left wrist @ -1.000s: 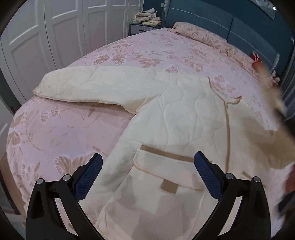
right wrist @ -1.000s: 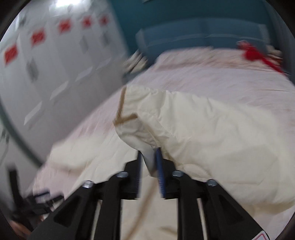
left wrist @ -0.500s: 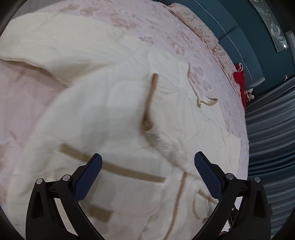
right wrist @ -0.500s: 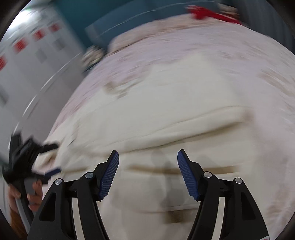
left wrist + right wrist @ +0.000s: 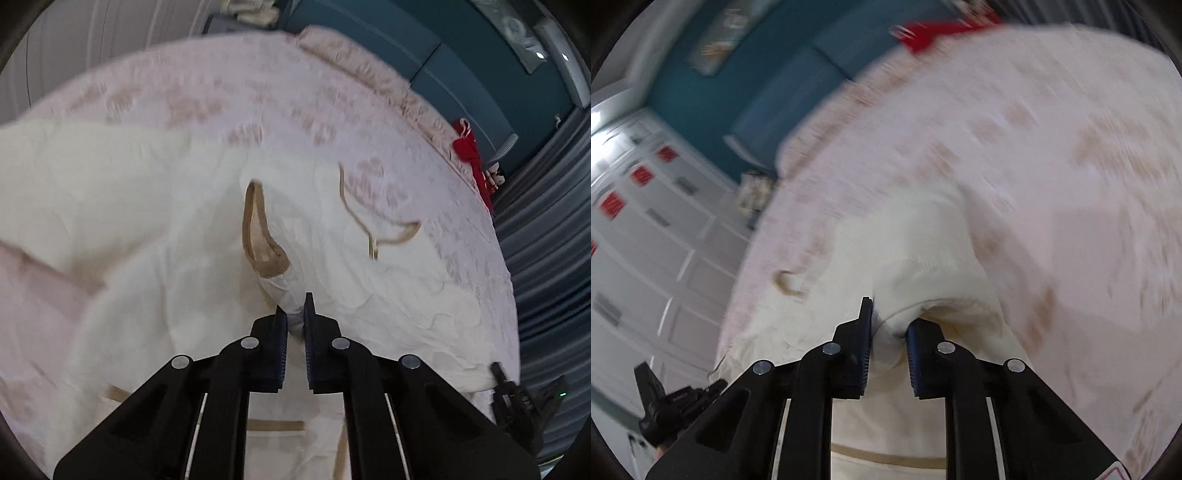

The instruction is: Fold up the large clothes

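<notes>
The cream quilted robe [image 5: 155,229] lies spread over the pink bed [image 5: 258,92], filling mid-frame. The left gripper [image 5: 294,325] has just closed, its fingers pinching a fold of the robe at lower centre. The right gripper [image 5: 888,334], also just closing, seems through the blur to clamp a bunched fold.
</notes>
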The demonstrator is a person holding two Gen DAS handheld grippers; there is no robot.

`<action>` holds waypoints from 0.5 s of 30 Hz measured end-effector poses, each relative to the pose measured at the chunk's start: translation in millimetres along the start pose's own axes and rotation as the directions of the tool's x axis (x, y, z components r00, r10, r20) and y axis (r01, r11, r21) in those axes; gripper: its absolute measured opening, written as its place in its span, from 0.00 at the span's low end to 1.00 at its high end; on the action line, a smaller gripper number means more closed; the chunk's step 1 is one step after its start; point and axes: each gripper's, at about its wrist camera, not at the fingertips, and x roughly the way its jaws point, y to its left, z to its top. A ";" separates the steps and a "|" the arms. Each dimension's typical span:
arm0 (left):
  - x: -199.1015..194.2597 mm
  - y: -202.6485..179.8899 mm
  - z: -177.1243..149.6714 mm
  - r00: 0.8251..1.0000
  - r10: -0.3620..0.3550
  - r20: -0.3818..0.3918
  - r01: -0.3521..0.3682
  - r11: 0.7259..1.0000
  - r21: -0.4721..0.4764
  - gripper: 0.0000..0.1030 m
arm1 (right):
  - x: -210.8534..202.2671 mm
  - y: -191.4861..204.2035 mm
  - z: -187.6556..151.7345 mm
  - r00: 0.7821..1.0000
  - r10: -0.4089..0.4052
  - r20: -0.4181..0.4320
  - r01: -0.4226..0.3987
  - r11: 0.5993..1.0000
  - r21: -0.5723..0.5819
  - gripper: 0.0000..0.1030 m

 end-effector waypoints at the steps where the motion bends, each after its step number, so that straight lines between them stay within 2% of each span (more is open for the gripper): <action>1: -4.4 1.0 -0.5 1.000 0.017 0.019 -0.017 1.000 0.018 0.07 | -1.0 7.7 -2.3 1.000 0.008 0.006 -0.008 0.999 -0.042 0.15; 2: -6.2 4.2 -3.9 0.998 0.048 0.033 -0.050 0.998 0.037 0.07 | 1.6 11.6 -5.1 1.000 -0.002 0.000 0.002 0.997 -0.074 0.15; 3: -3.6 8.7 -7.0 0.997 0.069 0.035 -0.070 0.997 0.044 0.07 | 13.7 14.5 -12.8 0.998 -0.048 -0.032 0.044 0.991 -0.124 0.15; 6: 28.4 29.6 -30.5 0.986 0.156 -0.052 -0.154 0.987 0.054 0.07 | 48.1 -6.3 -37.5 0.975 -0.173 -0.140 0.153 0.978 -0.145 0.14; 7: 42.9 36.6 -41.4 0.980 0.180 -0.079 -0.176 0.982 0.062 0.07 | 50.4 -15.0 -44.7 0.971 -0.183 -0.155 0.163 0.977 -0.134 0.13; 11: 51.3 35.7 -59.2 0.976 0.216 -0.023 -0.212 0.969 0.124 0.07 | 54.0 -22.9 -47.2 0.974 -0.174 -0.147 0.160 0.982 -0.104 0.12; 14: 47.7 33.0 -59.3 0.973 0.230 -0.006 -0.227 0.964 0.141 0.09 | 37.0 -14.0 -45.2 0.966 -0.219 -0.137 0.206 0.973 -0.103 0.24; 15: 45.4 31.8 -58.0 0.973 0.231 -0.001 -0.229 0.963 0.143 0.13 | 24.1 -12.4 -47.1 0.965 -0.234 -0.117 0.222 0.969 -0.104 0.28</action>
